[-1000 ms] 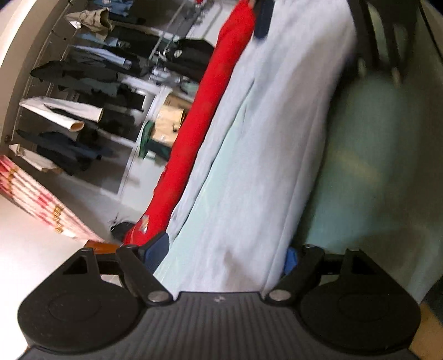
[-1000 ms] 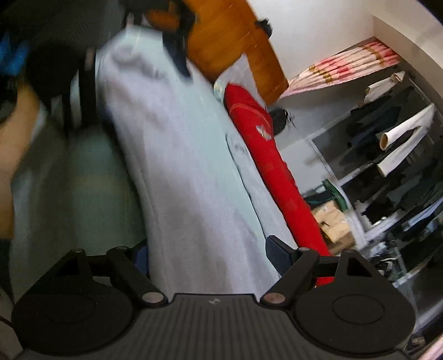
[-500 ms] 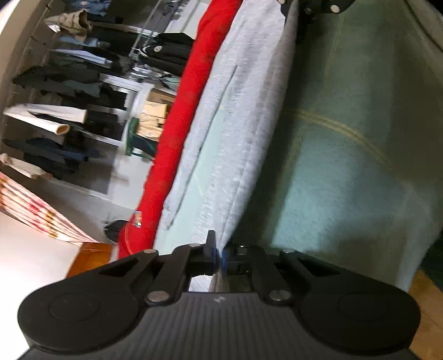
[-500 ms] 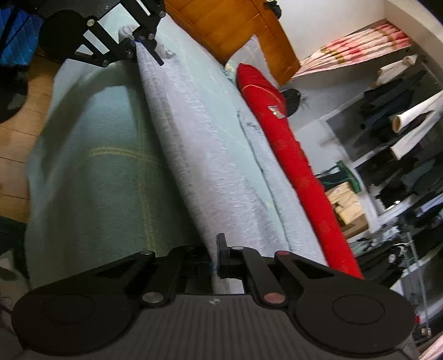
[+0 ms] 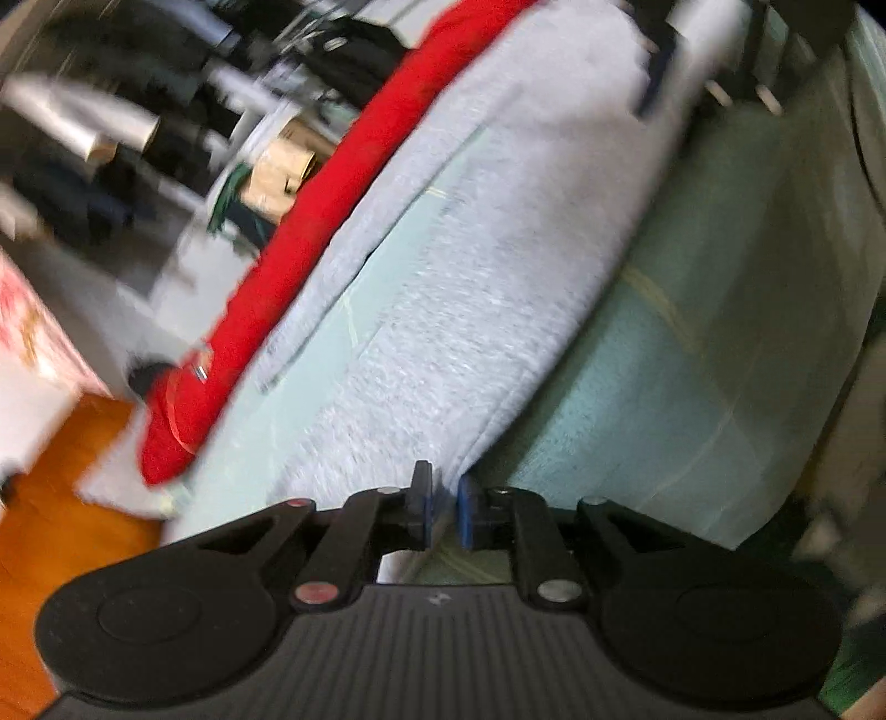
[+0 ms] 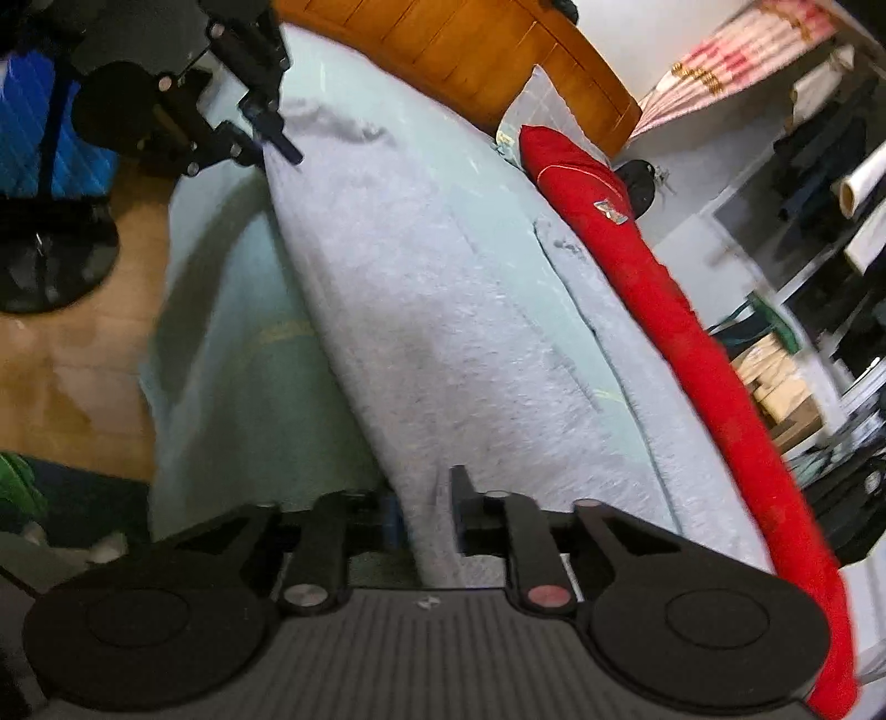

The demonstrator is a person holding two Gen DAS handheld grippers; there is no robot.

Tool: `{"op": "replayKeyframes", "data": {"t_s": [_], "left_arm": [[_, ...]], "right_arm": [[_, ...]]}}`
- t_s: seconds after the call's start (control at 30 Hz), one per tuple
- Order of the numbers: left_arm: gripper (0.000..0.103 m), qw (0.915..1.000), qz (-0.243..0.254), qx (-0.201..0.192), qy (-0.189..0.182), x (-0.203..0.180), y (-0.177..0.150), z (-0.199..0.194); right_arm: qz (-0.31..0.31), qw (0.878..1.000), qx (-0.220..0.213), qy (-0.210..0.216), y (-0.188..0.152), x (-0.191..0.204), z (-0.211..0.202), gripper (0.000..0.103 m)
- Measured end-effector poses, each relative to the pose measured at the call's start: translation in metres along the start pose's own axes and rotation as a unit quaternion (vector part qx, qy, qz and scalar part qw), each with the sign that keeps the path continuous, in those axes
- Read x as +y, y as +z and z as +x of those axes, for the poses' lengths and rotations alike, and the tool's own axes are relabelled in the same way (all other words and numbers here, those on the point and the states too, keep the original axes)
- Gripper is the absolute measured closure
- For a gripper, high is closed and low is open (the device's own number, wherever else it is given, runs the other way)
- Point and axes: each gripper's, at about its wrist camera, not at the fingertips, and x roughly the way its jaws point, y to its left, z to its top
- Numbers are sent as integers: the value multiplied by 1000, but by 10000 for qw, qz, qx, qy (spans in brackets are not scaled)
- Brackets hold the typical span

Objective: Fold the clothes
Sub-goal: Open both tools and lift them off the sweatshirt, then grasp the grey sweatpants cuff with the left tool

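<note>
Grey garment (image 6: 421,288) lies stretched lengthwise on a bed with a pale green blanket (image 6: 221,354); its near long edge sits along the blanket's front side, lifted a bit into a ridge between the two grippers.

Left gripper (image 5: 443,507): jaws opening, a narrow gap between the blue pads (image 5: 466,509), with the garment's corner edge in that gap. Cloth looks pinched at the tips, but blur makes pad contact hard to confirm. In the right wrist view the same gripper (image 6: 271,130) shows at the far left end of the garment, tips at the cloth edge.

Right gripper (image 6: 423,512): jaws opening, gap wider than the left one's, the garment's near end running down between the fingers. The left pad touches the cloth; the right finger looks to stand just off it, hard to be sure. In the left wrist view it (image 5: 681,83) is a dark blur at the garment's far end.

Beyond the garment a long red bundle (image 6: 675,332) lies along the far side of the bed, parallel to the garment, with a strip of blanket between them. Wooden headboard (image 6: 465,50) sits at the far end. Shelves with dark folded clothes (image 6: 830,183) and cardboard boxes (image 6: 775,382) stand to the right, past the bundle. Wood floor (image 6: 72,360) is on the left.
</note>
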Motion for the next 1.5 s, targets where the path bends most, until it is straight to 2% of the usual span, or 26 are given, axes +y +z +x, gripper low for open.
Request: {"op": "replayKeyframes", "data": {"t_s": [0.1, 0.17, 0.23, 0.3, 0.37, 0.47, 0.5, 0.57, 0.7, 0.8, 0.87, 0.9, 1.03, 1.1, 1.17, 1.2, 1.33, 1.4, 1.5], "left_arm": [[78, 9955, -845, -74, -412, 33, -5, -16], [69, 9851, -1550, -190, -715, 59, -11, -25], [65, 9692, -2255, -370, -914, 86, -20, -29], [59, 9559, -2791, -425, -807, 109, -32, -27], [56, 9511, -3041, -268, -466, 128, -42, -12], [53, 9383, -3453, 63, -195, 156, -65, 18], [53, 9311, -3638, 183, -197, 166, -75, 30], [53, 9103, -4118, 360, -227, 182, -98, 52], [53, 8810, -4685, 387, -536, 191, -127, 81], [53, 8565, -5061, 409, -928, 193, -139, 99], [47, 8558, -5063, 436, -964, 193, -136, 112], [45, 8587, -5019, 432, -944, 190, -134, 115], [43, 8806, -4665, 616, -558, 166, -116, 109], [47, 8855, -4573, 699, -435, 163, -109, 107], [72, 8832, -4605, 725, -506, 165, -103, 105], [80, 8821, -4617, 735, -573, 166, -97, 106], [83, 8787, -4680, 857, -399, 171, -89, 99], [83, 8706, -4824, 946, -170, 182, -95, 93], [82, 8548, -5070, 1043, -365, 188, -106, 96]], "right_arm": [[256, 9991, -44, 326, -5, -12, -12, 69], [422, 9979, -73, 476, -9, -20, -21, 64], [622, 9961, -117, 609, -12, -32, -29, 61], [836, 9939, -187, 693, -14, -43, -33, 60], [1000, 9923, -257, 687, -15, -50, -36, 59], [1038, 9924, -363, 559, -16, -55, -36, 57], [1017, 9927, -391, 524, -17, -55, -35, 57], [993, 9931, -402, 480, -17, -57, -31, 57], [1057, 9924, -361, 513, -18, -67, -20, 57], [1097, 9919, -331, 552, -11, -82, -11, 57], [1124, 9916, -327, 556, -5, -93, -6, 56], [1141, 9915, -322, 542, -1, -99, -3, 55], [1226, 9904, -352, 540, 11, -124, 4, 54], [1261, 9899, -374, 523, 19, -136, 6, 52], [1300, 9894, -407, 497, 27, -149, 7, 52], [1322, 9891, -429, 486, 31, -155, 7, 52], [1423, 9875, -545, 393, 44, -177, 3, 51], [1492, 9868, -533, 325, 46, -186, 3, 50], [1662, 9851, -392, 202, 43, -200, 6, 49]]}}
